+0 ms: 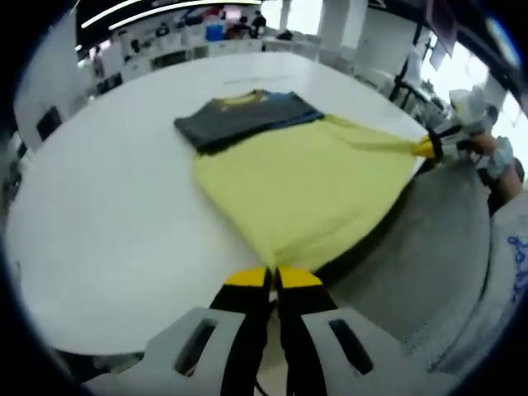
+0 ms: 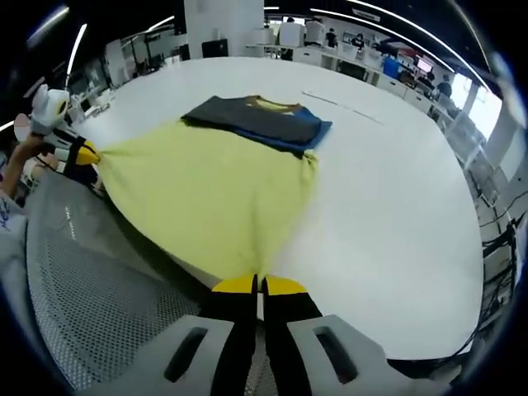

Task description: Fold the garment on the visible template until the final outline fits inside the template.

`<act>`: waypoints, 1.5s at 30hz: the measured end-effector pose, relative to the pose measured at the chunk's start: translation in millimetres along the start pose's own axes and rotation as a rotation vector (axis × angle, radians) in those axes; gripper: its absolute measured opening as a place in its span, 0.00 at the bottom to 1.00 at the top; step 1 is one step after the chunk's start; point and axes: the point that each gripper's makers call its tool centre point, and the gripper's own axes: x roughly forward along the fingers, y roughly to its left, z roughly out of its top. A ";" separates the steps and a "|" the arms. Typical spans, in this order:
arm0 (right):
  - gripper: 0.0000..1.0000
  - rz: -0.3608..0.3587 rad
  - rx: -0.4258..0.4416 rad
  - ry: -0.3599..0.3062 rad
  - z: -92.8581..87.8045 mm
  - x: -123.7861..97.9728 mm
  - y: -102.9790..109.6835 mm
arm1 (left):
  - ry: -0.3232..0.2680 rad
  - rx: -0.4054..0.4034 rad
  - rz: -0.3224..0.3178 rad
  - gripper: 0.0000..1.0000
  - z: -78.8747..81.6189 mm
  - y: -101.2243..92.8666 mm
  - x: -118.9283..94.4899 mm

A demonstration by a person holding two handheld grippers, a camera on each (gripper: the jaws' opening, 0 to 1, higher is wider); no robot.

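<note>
The garment [image 1: 301, 186] lies on the white table [image 1: 107, 206], stretching directly ahead of both sets of fingers. Its yellow-green body is pulled taut toward the holder; the dark grey upper part with blue sleeves is folded at the far end. The long axis runs from the gripped hem away to the collar.

The left gripper [image 1: 273, 279] is clamped on one hem corner, jaws pressed together. The right gripper [image 2: 258, 285] is clamped on the other hem corner likewise. Both corners sit equally near. A grey mesh surface [image 2: 91, 289] lies beneath the fingers. No template outline is discernible.

Judgement: the next fold carries the hem forward toward the collar.
</note>
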 end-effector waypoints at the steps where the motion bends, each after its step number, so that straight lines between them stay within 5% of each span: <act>1: 0.02 -0.004 0.000 -0.007 1.3 -1.0 -0.3 | -0.004 0.000 0.001 0.00 1.2 0.1 -0.9; 17: 0.02 -0.006 0.012 -0.161 29.3 -27.3 3.6 | -0.120 0.053 0.051 0.00 31.7 6.6 -27.7; 23: 0.02 -0.001 0.048 -0.281 49.9 -46.1 4.4 | -0.163 0.066 0.059 0.00 42.1 7.8 -40.2; 33: 0.02 -0.058 0.027 -0.376 74.5 -71.1 -13.5 | -0.257 0.126 0.097 0.00 72.1 6.1 -71.2; 45: 0.02 -0.116 -0.011 -0.520 99.1 -100.2 -10.3 | -0.375 0.144 0.131 0.00 94.6 6.4 -100.6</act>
